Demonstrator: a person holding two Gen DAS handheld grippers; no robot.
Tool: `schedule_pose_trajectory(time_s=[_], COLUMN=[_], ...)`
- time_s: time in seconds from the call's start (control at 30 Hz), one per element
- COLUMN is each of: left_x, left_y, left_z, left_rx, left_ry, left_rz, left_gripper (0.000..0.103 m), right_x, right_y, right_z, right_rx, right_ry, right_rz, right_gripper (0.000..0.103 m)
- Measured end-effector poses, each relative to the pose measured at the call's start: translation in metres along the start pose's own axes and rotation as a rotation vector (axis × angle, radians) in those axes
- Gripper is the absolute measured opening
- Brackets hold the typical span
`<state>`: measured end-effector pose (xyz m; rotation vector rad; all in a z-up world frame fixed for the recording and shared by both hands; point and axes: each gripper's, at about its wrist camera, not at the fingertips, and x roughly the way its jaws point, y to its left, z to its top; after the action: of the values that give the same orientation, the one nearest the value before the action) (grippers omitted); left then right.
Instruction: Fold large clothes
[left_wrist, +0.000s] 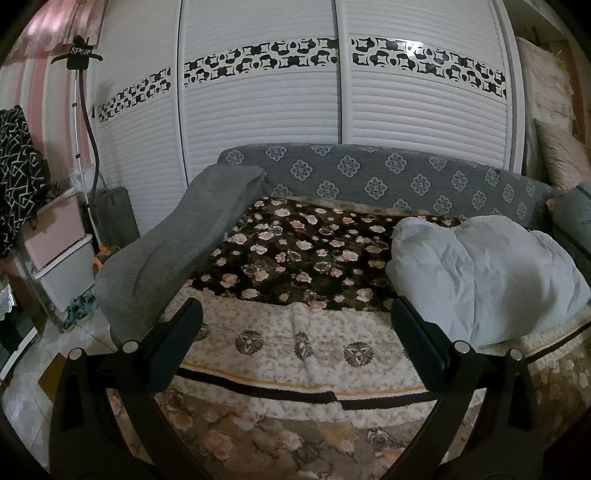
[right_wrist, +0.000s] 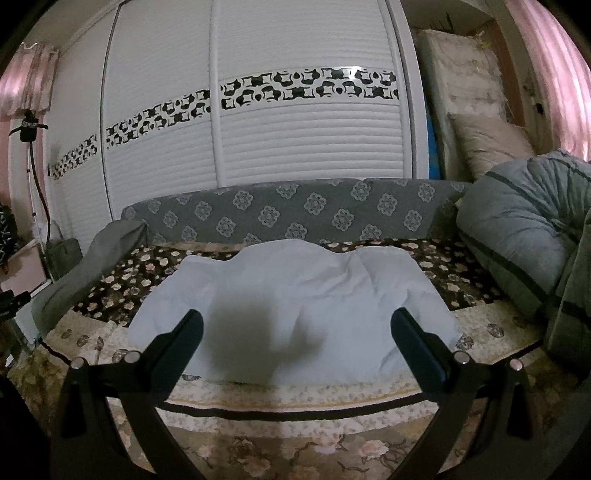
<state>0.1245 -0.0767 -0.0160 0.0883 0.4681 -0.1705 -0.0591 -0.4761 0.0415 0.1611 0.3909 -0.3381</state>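
Observation:
A pale blue-white padded garment lies folded in a bundle on the floral bedspread; it also shows at the right in the left wrist view. My right gripper is open and empty, held above the garment's near edge. My left gripper is open and empty above the bedspread, to the left of the garment. A grey garment hangs over the bed's left end.
A white louvred wardrobe stands behind the grey patterned headboard. A grey-green quilt is piled at the right. Storage boxes and a stand with a hanger are on the left.

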Motion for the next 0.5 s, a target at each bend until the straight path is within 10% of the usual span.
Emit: schedule_pose_trajectory(time_s=[0.5], left_x=[-0.0007], left_y=[-0.0007], left_z=[0.0], left_rx=[0.0], left_ry=[0.004], left_rz=[0.002], left_gripper=[0.1], right_x=[-0.0009], right_y=[0.0026], right_z=[0.0001], right_rx=[-0.004], right_ry=[0.002], right_rz=[-0.004], right_gripper=[0.101])
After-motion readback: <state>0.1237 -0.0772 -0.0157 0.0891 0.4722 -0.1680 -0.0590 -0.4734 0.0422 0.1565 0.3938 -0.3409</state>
